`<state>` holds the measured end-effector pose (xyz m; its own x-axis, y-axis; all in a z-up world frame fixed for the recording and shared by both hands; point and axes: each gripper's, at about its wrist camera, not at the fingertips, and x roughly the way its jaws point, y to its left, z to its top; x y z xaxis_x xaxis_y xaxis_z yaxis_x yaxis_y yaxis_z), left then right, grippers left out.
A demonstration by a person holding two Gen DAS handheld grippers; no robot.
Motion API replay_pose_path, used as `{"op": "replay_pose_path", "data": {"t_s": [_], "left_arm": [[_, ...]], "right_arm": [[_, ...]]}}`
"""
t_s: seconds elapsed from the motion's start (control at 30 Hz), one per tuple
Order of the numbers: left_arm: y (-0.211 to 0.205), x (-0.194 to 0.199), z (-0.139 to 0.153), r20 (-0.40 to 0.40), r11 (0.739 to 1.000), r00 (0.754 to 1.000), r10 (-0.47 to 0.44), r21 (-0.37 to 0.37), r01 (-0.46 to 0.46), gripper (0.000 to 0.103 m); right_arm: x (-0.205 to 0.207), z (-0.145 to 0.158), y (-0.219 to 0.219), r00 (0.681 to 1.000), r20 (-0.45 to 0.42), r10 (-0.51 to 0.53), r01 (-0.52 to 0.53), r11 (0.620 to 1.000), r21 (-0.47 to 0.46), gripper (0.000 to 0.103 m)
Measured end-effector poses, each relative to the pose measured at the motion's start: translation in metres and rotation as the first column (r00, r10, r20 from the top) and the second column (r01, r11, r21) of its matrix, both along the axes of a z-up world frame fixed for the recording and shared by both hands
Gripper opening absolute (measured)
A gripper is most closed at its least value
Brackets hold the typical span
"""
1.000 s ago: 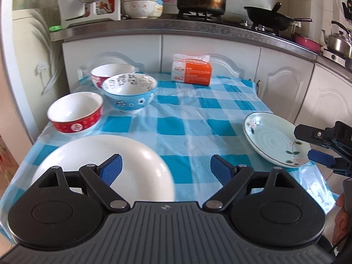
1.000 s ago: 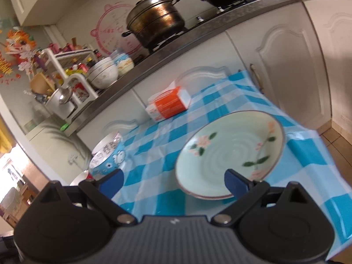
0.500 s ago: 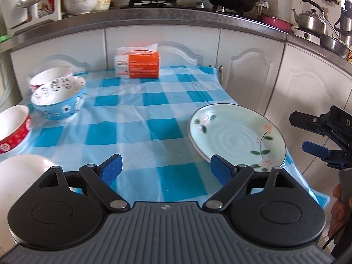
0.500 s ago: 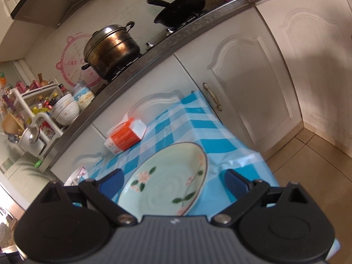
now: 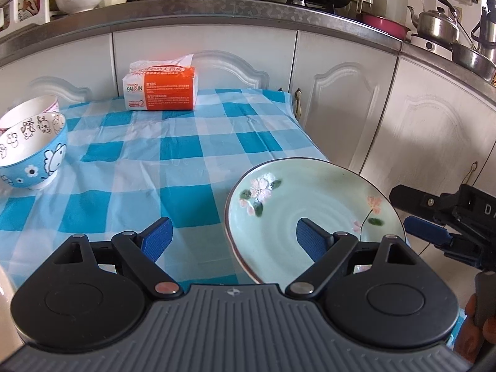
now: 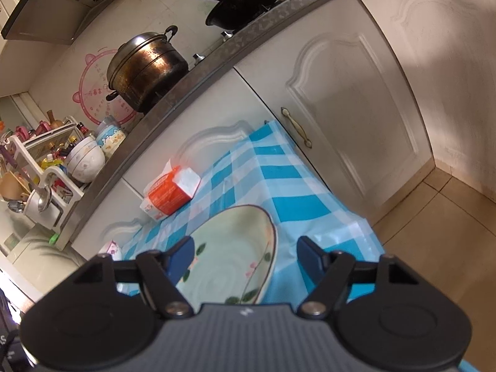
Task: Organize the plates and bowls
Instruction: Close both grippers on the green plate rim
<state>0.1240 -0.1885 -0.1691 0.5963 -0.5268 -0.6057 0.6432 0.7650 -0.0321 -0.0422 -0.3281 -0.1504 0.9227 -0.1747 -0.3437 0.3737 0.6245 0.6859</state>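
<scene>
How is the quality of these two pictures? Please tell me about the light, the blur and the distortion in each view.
Left wrist view: bright and sharp, the tissue pack print is readable; fisheye bends the counter edge. Right wrist view: dimmer and strongly tilted, a dark shadow covers the upper cabinet door, the green plate looks softly blurred, and the dark image corners show the round lens border.

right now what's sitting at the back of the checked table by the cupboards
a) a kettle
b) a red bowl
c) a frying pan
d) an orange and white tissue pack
d: the tissue pack lies on the tablecloth at the far edge, right in front of the cupboard doors.
</scene>
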Motion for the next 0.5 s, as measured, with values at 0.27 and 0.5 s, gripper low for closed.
{"op": "replay_pose_path", "data": {"t_s": [0.27, 0.5], "left_arm": [[-0.008, 0.021, -0.009, -0.071, 1.000, 0.997, 0.006, -0.011, -0.006, 0.091], [-0.011, 0.031, -0.016, -0.124, 1.000, 0.992, 0.009, -0.022, -0.012, 0.059]], "right_arm": [[0.008, -0.005, -0.008, 1.000, 0.001, 0.010, -0.010, 1.000, 0.028, 0.051], [0.015, -0.012, -0.011, 1.000, -0.002, 0.020, -0.020, 0.998, 0.061, 0.044]]}}
